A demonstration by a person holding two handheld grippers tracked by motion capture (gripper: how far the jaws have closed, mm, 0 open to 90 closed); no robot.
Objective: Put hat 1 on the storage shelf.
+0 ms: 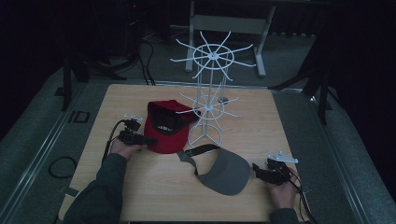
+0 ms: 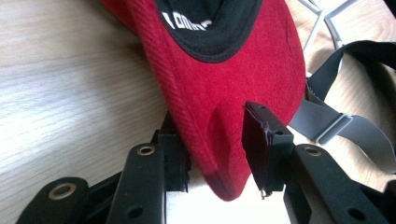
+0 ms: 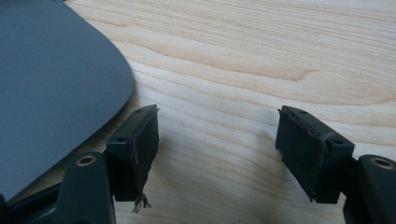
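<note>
Fingers point(image 2: 212, 144) sit open around the soft, light red cap's point(image 2: 224, 79) brim; right fingers point(image 3: 219, 154) open too.

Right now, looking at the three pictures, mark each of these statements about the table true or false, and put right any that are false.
1. The red cap hangs on the white wire rack. False: it lies on the table beside the rack's foot.
2. The brim of the red cap lies between the jaws of the left gripper. True.
3. The right gripper is clamped on the grey visor. False: its jaws stand open over bare wood, with the visor's brim beside one jaw.
4. The grey visor lies on the table in front of the rack, on the person's side. True.
5. Several hats hang on the rack. False: its arms are bare.
</note>
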